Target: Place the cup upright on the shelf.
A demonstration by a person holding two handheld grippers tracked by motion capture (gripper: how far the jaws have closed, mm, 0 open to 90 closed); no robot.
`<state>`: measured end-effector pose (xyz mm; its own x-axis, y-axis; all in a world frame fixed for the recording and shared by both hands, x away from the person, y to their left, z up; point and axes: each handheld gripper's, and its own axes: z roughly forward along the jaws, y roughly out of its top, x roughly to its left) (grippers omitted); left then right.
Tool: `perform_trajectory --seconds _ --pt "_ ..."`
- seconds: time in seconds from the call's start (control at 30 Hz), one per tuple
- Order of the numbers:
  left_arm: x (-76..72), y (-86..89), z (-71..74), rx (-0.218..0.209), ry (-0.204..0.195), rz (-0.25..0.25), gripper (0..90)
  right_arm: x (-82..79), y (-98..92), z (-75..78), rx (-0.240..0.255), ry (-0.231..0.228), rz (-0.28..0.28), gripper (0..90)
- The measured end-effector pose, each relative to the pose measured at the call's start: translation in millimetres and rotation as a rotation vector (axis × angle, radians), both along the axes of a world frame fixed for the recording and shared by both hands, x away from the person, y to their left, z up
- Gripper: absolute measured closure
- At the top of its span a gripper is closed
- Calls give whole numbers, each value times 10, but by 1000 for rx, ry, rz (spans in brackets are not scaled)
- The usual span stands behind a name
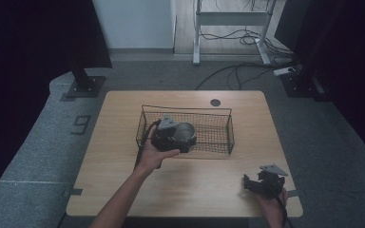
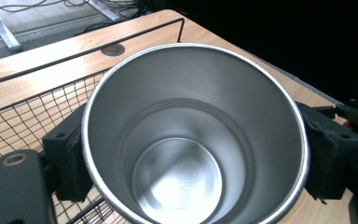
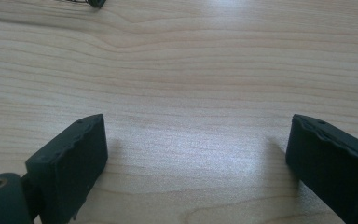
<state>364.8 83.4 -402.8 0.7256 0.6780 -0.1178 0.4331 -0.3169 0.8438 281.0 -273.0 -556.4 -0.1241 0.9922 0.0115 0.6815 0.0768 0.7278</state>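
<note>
Your left tool (image 1: 183,137) grips the shiny steel cup (image 2: 193,135) at the black wire basket (image 1: 218,128), not yet released, while your right tool (image 1: 253,183) idles agape on the wooden tabletop (image 1: 123,166).

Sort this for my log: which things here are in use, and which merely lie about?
In use:
- shiny steel cup, clamped in left gripper
- black wire-mesh basket

Lying about:
- right gripper, open, idle above the wooden table
- floor cables

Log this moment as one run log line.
left tongs: shut on steel cup, over wire basket | right tongs: open, empty, above table
</note>
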Motion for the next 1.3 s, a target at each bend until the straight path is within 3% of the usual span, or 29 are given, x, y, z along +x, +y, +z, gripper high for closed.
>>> perform_trajectory --seconds 0.43,1.3 --pt "90 4 51 -1 -5 10 148 0 0 0 0 0 0 54" --pt "344 -71 74 38 -1 36 147 -1 -1 0 0 -1 0 55"
